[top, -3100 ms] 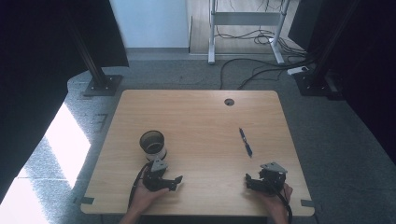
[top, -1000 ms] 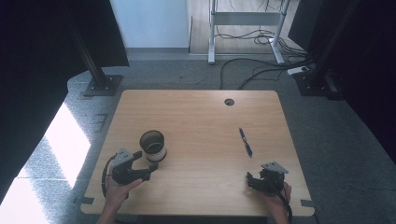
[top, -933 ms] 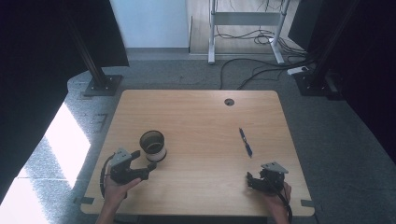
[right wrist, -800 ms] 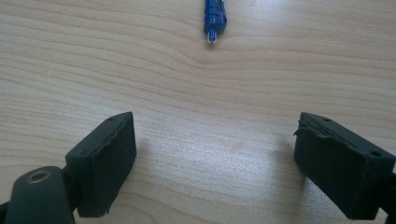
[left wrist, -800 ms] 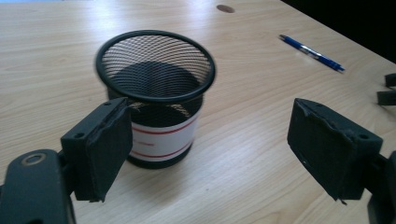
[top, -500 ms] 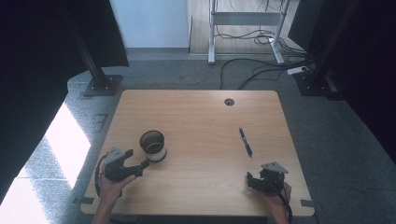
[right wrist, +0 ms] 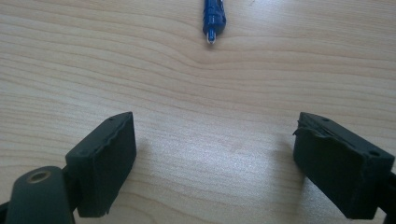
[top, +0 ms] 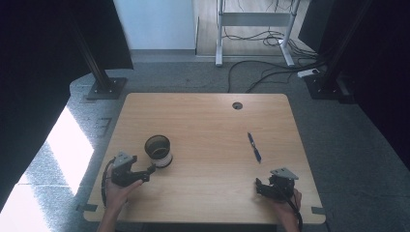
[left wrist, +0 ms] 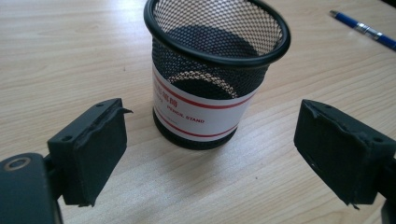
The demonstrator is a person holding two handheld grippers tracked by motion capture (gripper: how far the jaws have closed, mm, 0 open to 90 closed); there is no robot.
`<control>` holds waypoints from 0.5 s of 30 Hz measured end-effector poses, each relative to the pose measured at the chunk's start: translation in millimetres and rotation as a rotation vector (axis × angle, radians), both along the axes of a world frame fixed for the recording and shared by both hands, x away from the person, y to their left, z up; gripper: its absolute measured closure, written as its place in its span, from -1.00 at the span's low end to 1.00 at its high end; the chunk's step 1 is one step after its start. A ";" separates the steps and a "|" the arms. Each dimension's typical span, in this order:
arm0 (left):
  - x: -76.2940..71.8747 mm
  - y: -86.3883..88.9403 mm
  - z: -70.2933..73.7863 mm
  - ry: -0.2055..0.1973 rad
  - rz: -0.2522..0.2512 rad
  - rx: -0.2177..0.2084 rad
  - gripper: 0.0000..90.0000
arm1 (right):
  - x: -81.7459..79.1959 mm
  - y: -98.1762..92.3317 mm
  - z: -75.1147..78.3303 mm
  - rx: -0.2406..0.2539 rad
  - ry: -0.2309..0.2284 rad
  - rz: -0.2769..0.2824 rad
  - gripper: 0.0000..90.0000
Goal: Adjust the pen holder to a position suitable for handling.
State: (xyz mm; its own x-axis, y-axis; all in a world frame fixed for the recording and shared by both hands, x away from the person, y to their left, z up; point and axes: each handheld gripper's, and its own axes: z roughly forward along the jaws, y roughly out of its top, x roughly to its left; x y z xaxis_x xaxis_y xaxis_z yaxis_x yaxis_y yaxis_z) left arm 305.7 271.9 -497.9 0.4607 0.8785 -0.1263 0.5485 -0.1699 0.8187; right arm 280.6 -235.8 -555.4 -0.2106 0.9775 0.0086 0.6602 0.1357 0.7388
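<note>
A black mesh pencil cup (top: pixel 158 150) with a white label stands upright and empty on the left half of the wooden table (top: pixel 203 121). My left gripper (top: pixel 148 173) sits just left of and below it, open, aimed at the cup. In the left gripper view the pencil cup (left wrist: pixel 212 70) stands a little beyond the wide-apart pads (left wrist: pixel 91 149), untouched. A blue pen (top: pixel 254 147) lies on the right half. My right gripper (top: pixel 258 187) rests open near the front right edge. In the right gripper view the blue pen (right wrist: pixel 214 17) tip lies ahead of the spread jaws.
A round cable hole (top: pixel 237 105) is at the table's back edge. Cables (top: pixel 270 72) and stand legs lie on the floor behind. Bare wood stretches between cup and pen.
The left gripper has swung out leftward from the front edge and now faces the cup from its left side. The right gripper, the cup and the pen have stayed put.
</note>
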 end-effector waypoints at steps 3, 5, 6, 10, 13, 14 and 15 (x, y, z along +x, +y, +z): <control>2.4 -2.2 -2.1 0.007 0.000 0.010 -0.78 | 0.0 0.0 0.0 0.000 0.000 0.000 -0.72; 4.5 -4.0 -2.8 0.007 -0.003 0.015 -0.78 | 0.0 0.0 0.0 -0.001 0.000 0.000 -0.72; 5.8 -4.7 -2.9 0.009 -0.004 0.017 -0.78 | 0.0 0.0 0.0 -0.001 0.000 0.000 -0.72; 12.0 -7.3 -4.1 0.015 0.000 0.032 -0.78 | 0.0 0.0 0.0 0.000 0.000 0.000 -0.72; 17.2 -9.3 -5.0 0.020 0.001 0.037 -0.78 | 0.0 -0.1 0.0 -0.001 -0.001 -0.002 -0.72; 19.1 -10.2 -5.3 0.024 -0.001 0.043 -0.78 | -0.1 -0.1 0.0 0.000 0.000 -0.004 -0.72; 20.4 -11.1 -5.7 0.026 -0.004 0.049 -0.78 | -0.1 -0.1 0.0 0.000 0.000 -0.004 -0.72</control>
State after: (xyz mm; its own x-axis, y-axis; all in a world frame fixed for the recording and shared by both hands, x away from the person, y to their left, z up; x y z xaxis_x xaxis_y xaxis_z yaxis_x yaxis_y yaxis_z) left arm 326.1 260.7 -503.6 0.4612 0.8822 -0.0954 0.5688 -0.2113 0.7949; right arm 280.5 -235.9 -555.3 -0.2065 0.9784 0.0086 0.6605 0.1330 0.7390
